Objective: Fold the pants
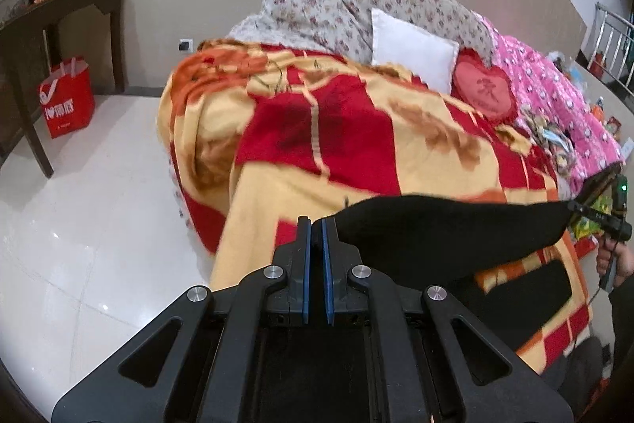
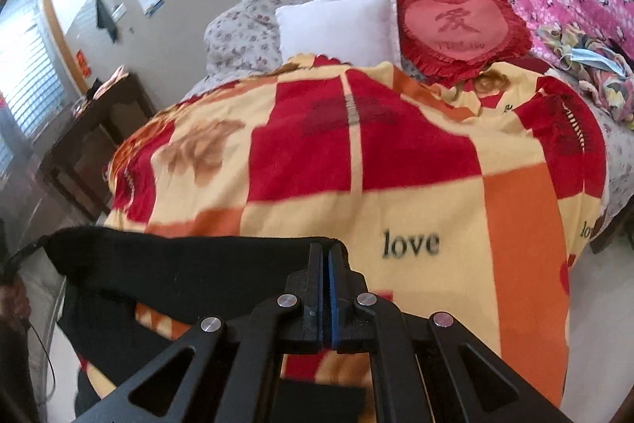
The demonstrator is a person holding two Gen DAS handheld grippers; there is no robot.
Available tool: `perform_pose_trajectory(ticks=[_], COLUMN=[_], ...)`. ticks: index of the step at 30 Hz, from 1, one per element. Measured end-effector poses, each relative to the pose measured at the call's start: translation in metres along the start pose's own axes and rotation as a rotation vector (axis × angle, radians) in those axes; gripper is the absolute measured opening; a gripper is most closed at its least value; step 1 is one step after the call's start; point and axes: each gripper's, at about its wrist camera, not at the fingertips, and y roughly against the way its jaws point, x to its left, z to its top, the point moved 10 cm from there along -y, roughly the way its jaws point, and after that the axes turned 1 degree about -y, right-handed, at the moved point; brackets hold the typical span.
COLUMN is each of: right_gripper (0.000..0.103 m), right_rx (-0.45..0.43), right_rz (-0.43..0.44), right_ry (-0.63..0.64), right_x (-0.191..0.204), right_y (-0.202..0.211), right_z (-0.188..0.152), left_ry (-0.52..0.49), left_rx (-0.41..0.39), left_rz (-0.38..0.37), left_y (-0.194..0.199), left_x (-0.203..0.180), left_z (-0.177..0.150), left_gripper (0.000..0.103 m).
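**Kid:** What is closest to us here?

**Helper:** The left gripper [image 1: 316,224]. Its two blue pads are squeezed almost together, and they pinch one end of the black pants [image 1: 443,228]. In the right wrist view the right gripper [image 2: 325,249] is pressed closed too, on the other end of the same top edge.

**Kid:** So where are the pants?

**Helper:** They hang between the two grippers, stretched out like a dark band. The top edge is held up. The lower part droops down onto the red and yellow blanket [image 1: 356,145] on the bed.

**Kid:** Which way do they run?

**Helper:** Sideways, from one gripper to the other. From the left gripper the cloth goes off to the right. From the right gripper it goes off to the left. Each gripper holds its own end, so neither is nearer to the cloth.

**Kid:** What matters for the fold?

**Helper:** I think the long line between the grippers matters most. The open blanket lies in front of both, toward the white pillow [image 2: 340,22], so the pants could be laid flat there.
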Motion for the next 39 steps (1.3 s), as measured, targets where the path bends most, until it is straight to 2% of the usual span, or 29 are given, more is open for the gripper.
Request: perform_pose_trajectory(ticks=[4,11,18,22,25,27,29,32,34,37,38,39], right_gripper=[0.002,0.002,0.002,0.002,0.002,0.002,0.002,0.002,0.002,0.002,0.002,0.002], right_rx=[0.001,-0.024,-0.021,0.021,0.040,0.027,0.011,-0.024,-0.044,-0.063,-0.064,-0.064], right_rz=[0.002,0.004,-0.036,-0.088,-0.138,-0.142,-0.161,-0.142,-0.126,-0.103,-0.096,-0.092], right_ry=[0.045,0.071,0.115,0.204,0.236,0.214,0.183,0.100,0.073,0.078,0.086,0.092], right_x=[-0.003,0.001,0.001,0.003,0.003,0.002,-0.002,-0.004,0.000,0.016,0.022,0.027], right_y=[0.009,0.026,0.033,0.030,0.033,0.042,0.051,0.066,0.074,0.079,0.079,0.079], right_z=[-0.034,-0.062,-0.090,-0.118,-0.133,-0.139,-0.141,-0.141,-0.141,-0.142,-0.143,-0.144], left_ry=[0.025,0.050,0.105,0.136,0.226,0.310,0.382,0.511,0.574,0.589,0.602,0.644], left_rx=[0.008,0.044,0.071,0.108,0.139,0.170,0.175,0.207,0.220,0.202,0.190,0.184], left_rz=[-0.027,-0.043,-0.028,-0.046,-0.076,-0.095,-0.132,-0.219,-0.305,-0.365,-0.367,-0.358], left_y=[0.010,0.012,0.010,0.009,0.016,0.024,0.033,0.040,0.039,0.035,0.032,0.026], left_x=[0.003,0.002,0.022,0.028,0.031,0.031,0.028,0.016,-0.001,-0.021,-0.021,-0.018], left_z=[-0.028,-0.069,-0.101,-0.121,-0.136,-0.147,-0.156,-0.167,-0.166,-0.144,-0.137,-0.131], left_gripper=[0.004,0.004,0.004,0.005,0.012,0.023,0.028,0.029,0.029,0.029,0.032,0.039])
